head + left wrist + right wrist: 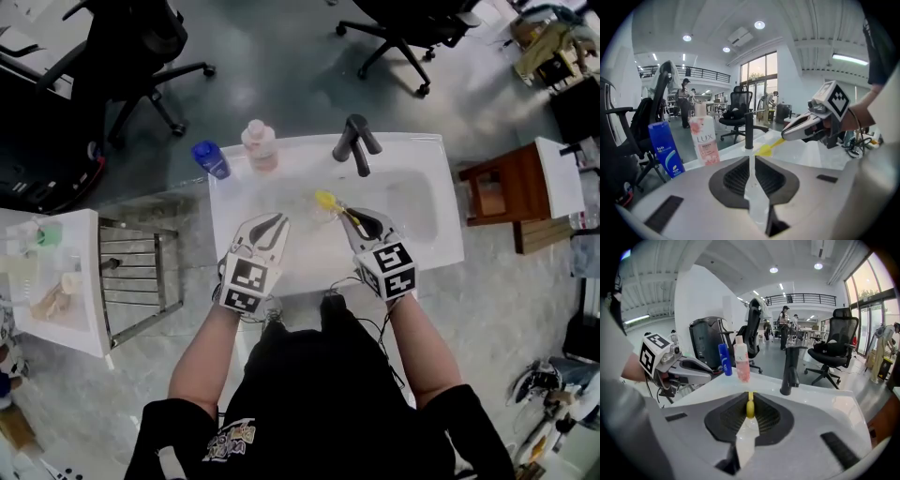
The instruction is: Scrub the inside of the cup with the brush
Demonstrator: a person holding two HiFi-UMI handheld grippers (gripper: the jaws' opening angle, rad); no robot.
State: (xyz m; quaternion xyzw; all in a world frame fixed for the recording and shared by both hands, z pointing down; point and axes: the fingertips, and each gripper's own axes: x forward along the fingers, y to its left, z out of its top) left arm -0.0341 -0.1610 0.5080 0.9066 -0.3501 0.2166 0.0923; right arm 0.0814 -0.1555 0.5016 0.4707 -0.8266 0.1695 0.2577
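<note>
Grey floor of an open office, with black chairs cut off by the top edge. In the gripper views the background shows ceiling lights, tall windows and a railed gallery with distant figures too small to describe. White sink at centre, its basin pale and washed out. A cup cannot be made out against it in any view. White counter at the left edge, the things on it blurred. Wire rack between counter and sink. Brown stool just right of the sink. Left gripper over the basin's near left, jaws almost together with a thin slit between them and nothing in it. Right gripper over the basin's near right, jaws closed on the brush. The brush's yellow handle sits between the pads and its yellow head juts out over the basin, toward the faucet. Black faucet on the far rim. Pink bottle on the sink's far left corner, with the blue bottle just beside it.
</note>
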